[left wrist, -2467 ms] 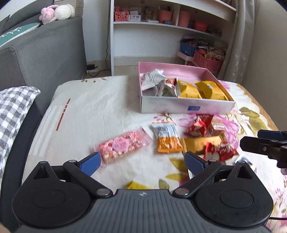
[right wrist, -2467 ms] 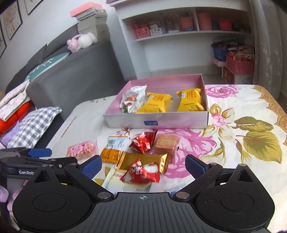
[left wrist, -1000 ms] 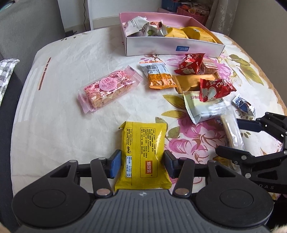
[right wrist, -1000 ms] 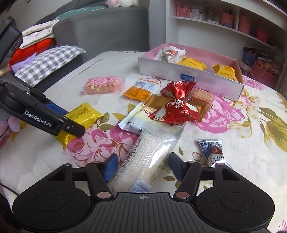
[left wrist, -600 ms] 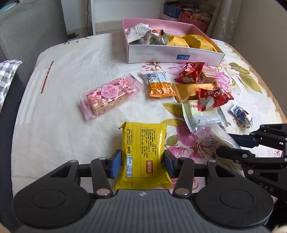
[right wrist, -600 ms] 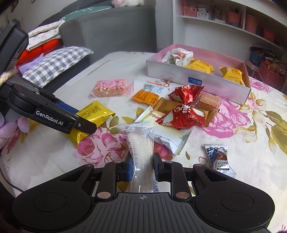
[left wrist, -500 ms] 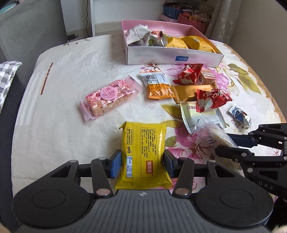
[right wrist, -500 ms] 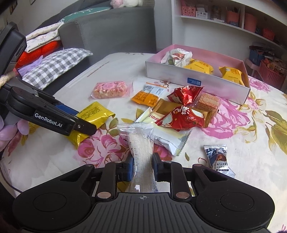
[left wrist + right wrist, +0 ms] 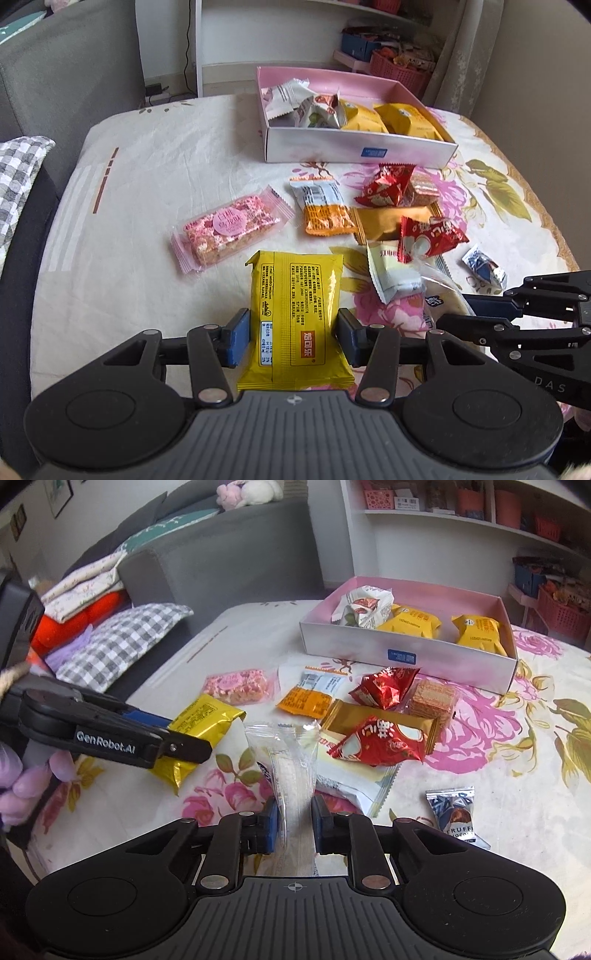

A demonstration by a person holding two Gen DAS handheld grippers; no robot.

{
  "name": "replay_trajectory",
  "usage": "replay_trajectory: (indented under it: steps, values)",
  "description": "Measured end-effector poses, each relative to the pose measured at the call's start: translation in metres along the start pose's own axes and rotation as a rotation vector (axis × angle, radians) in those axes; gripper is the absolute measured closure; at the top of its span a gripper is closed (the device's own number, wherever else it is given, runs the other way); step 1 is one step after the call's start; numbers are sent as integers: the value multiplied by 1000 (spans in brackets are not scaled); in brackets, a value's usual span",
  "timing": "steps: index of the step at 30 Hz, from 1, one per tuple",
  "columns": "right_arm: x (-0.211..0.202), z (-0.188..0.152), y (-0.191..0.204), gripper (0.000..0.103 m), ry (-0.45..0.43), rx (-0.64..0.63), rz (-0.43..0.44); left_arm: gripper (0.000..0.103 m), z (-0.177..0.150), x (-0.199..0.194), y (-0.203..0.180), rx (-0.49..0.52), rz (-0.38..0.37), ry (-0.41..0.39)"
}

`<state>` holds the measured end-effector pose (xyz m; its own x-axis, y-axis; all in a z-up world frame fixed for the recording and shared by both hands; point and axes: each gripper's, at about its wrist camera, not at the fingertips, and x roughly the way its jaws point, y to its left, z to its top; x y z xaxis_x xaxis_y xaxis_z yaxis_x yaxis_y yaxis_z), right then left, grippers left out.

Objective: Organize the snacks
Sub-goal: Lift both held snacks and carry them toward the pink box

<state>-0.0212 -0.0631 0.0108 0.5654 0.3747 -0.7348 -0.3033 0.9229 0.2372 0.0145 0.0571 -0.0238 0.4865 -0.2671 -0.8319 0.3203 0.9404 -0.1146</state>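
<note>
Yellow packet (image 9: 295,314) is shiny foil, the clear wrapper (image 9: 293,771) thin glossy plastic, and the floral cloth (image 9: 155,166) looks matt and wrinkly.

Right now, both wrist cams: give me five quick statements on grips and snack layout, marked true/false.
1. The left gripper is clamped on a yellow packet. True.
2. The right gripper is empty. False: it is shut on a clear-wrapped wafer pack.
3. The pink box already holds two yellow packets. True.
4. The pink nougat bar lies inside the box. False: it lies on the tablecloth, outside the box.
5. The blue truffle packet lies apart from the main pile of snacks. True.
</note>
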Motion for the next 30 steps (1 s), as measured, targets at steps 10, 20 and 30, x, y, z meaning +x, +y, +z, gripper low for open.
replay_trajectory:
  steps: [10, 20, 30]
  values:
    - [-15, 52, -20, 86, -128, 125, 28, 57, 26, -12, -2, -33, 4, -82]
    - [-15, 89, -68, 86, -225, 277, -25, 57, 53, -4, -1, -102, 9, -115]
    - [3, 114, -119, 86, -313, 406, -69, 57, 81, 16, -9, -202, -13, -171]
